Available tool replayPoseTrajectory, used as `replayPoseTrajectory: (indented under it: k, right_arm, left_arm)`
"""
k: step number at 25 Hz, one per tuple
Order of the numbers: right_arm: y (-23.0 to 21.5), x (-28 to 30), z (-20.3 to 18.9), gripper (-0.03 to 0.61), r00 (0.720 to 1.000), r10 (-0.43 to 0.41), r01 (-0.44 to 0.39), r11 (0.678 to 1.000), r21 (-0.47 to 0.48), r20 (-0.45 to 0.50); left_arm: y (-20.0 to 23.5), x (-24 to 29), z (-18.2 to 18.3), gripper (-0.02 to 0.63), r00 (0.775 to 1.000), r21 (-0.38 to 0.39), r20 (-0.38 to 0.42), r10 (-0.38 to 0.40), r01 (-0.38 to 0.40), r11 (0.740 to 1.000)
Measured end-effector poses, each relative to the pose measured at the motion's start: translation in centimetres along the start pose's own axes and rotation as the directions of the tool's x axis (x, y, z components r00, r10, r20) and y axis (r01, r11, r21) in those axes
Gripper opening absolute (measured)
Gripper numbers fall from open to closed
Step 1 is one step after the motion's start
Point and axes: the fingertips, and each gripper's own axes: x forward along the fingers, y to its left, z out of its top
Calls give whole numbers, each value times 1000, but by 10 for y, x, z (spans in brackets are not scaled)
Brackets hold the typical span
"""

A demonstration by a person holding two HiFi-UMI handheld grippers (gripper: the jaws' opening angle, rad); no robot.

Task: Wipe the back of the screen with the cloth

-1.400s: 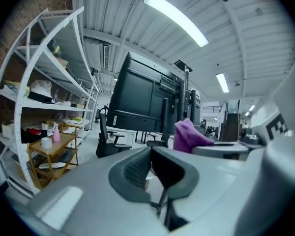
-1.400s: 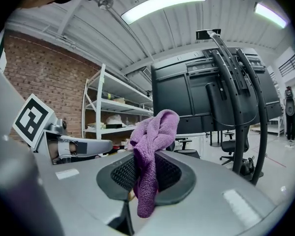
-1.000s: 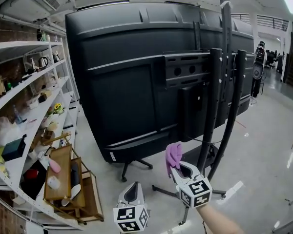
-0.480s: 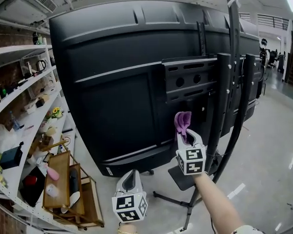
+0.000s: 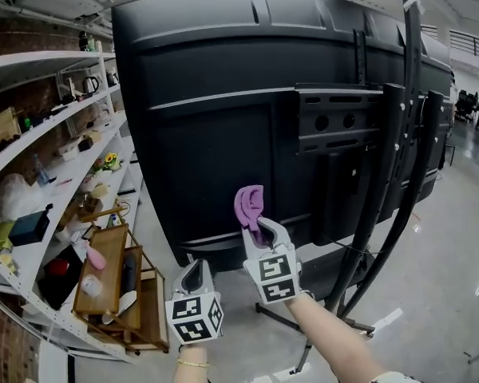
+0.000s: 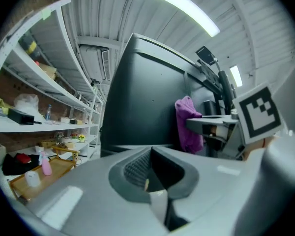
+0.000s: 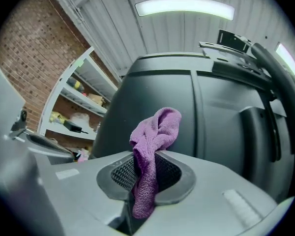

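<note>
— What has the right hand-held gripper [image 5: 256,228] got?

— The purple cloth [image 5: 248,204]. Its jaws are closed on the lower part of it, and the rest sticks up past the tips in a crumpled bunch. The right gripper view shows the fabric pinched between the two ribbed pads, with a short end hanging below them.

— And where is the cloth against the screen [image 5: 215,134]?

— In front of the lower part of its black back, just above the bottom edge and left of the mount bracket [image 5: 339,118]. It is close to the panel, but I cannot tell whether it actually touches.

— The left hand-held gripper [image 5: 194,268]?

— Jaws together with nothing between them, as its own view shows. It sits below the screen's bottom edge and left of the right one, touching nothing.

— How does the screen stand?

— Back towards us, on a stand whose two dark poles [image 5: 387,190] run down the right half of the back, over the bracket.

— Anything else around it?

— White shelves [image 5: 40,126] left of the screen, loaded with small items, and a wooden rack [image 5: 104,282] on the floor below its left corner.
</note>
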Motion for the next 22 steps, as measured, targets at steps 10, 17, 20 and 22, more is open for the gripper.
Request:
replayPoseTrajectory:
  k: [10, 17, 20, 22]
  right_arm:
    - [149, 41, 33, 61, 962, 272, -270, 961, -61, 18]
    - [142, 28, 98, 63, 937, 331, -327, 944, -51, 116]
    - [114, 28, 157, 63, 931, 323, -313, 946, -83, 168]
    - [93, 34, 205, 63, 926, 323, -312, 946, -86, 197]
  left_arm:
    - [80, -46, -6, 8, 986, -12, -15, 165, -165, 986]
    - [80, -46, 37, 8, 990, -7, 33, 135, -135, 991]
    - [79, -32, 87, 8, 992, 7, 55, 115, -115, 993]
    - [79, -20, 128, 8, 993, 9, 67, 94, -95, 995]
